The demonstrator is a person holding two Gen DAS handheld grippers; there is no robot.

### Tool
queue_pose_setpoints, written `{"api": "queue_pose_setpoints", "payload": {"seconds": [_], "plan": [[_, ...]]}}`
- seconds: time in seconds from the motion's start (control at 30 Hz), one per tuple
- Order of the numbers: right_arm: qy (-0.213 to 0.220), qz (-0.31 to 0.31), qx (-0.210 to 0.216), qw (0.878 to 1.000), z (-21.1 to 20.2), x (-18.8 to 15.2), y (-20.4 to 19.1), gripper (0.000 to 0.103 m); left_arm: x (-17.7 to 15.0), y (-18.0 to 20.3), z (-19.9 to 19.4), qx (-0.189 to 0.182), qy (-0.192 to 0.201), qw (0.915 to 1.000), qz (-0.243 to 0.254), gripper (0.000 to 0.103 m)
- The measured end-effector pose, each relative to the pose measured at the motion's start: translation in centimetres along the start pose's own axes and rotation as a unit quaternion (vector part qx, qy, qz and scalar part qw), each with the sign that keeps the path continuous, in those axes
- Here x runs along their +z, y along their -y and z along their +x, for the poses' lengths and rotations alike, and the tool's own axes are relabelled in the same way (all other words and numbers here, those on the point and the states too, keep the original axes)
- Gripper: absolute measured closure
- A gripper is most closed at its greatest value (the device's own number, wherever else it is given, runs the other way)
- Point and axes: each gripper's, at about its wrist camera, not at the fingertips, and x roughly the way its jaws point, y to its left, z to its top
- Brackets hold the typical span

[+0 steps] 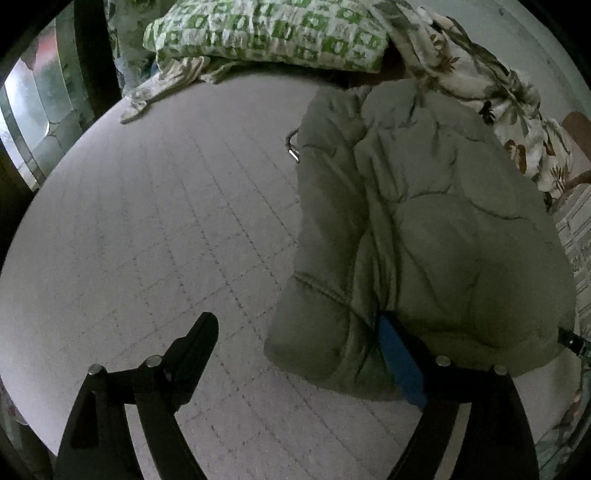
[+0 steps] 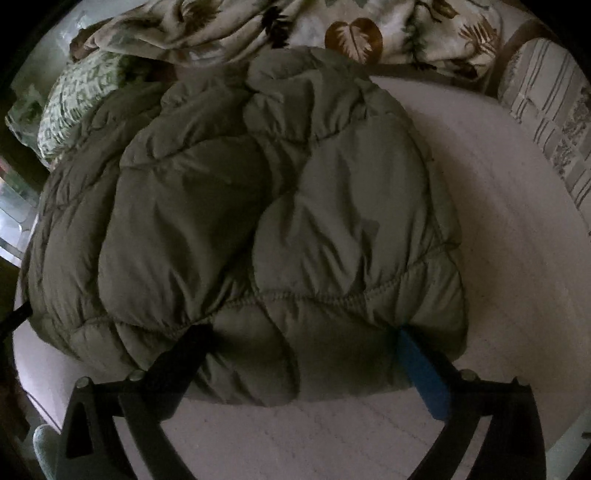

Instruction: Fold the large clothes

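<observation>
I hold one gripper in each hand above a pale bed cover [image 1: 155,229] with thin dotted lines that form a grid. On this cover lies the olive green padded jacket [image 2: 258,221], folded into a thick, puffy bundle with quilted seams. My left gripper [image 1: 299,332] stands with its jaws wide apart. Its dark finger on the left side is over the bare cover, and its blue-padded finger on the right side is against the near edge of the jacket [image 1: 424,229], partly under a fold, so I cannot tell exactly how deep it goes. Nothing is pinched between these two fingers. My right gripper [image 2: 299,343] has its jaws also wide apart. Both fingertips meet the near hem of the bundle, the dark one at the left and the blue one at the right, and a bulge of the jacket sits between them, but the pads do not press it together. A metal zipper pull [image 1: 293,149] sticks out at the far left side of the jacket. Behind the jacket, at the head of the bed, there is a pillow with a green and white pattern [image 1: 266,33] and a cream blanket with brown leaf prints [image 2: 351,37].
</observation>
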Motion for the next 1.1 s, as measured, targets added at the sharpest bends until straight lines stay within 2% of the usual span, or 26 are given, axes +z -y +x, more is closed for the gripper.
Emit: {"api": "queue_pose_setpoints", "payload": {"seconds": [0.1,0.2,0.4,0.67,0.87,0.93,1.1], "plan": [[0.02,-0.003,0.011,1.0,-2.2,-0.9,-0.4,0.0,-0.7,0.6,-1.2,0.007,0.001,0.9998,0.016,0.015],[0.032,0.001,0.032,0.999,-4.1,-2.2,-0.4,0.0,-1.8,1.2,-2.5,-0.003,-0.004,0.9998,0.02,0.015],[0.065,-0.01,0.05,0.997,-7.7,-6.3,-0.9,0.0,-4.7,3.1,-5.9,-0.017,0.017,0.9987,0.046,0.014],[0.092,-0.034,0.034,0.995,-9.7,-8.9,-1.4,0.0,-7.8,4.8,-9.5,-0.04,0.033,0.9971,0.056,0.014],[0.101,-0.024,0.047,0.993,-11.3,-11.3,-2.0,0.0,-9.7,6.0,-11.5,-0.023,0.05,0.995,0.083,0.013],[0.102,-0.022,0.048,0.993,-11.6,-12.0,-2.2,0.0,-10.2,6.1,-11.7,-0.018,0.045,0.9951,0.086,0.009],[0.102,-0.024,0.049,0.993,-12.4,-13.4,-2.6,0.0,-11.9,6.4,-12.8,-0.013,0.054,0.9946,0.088,0.008]]}}
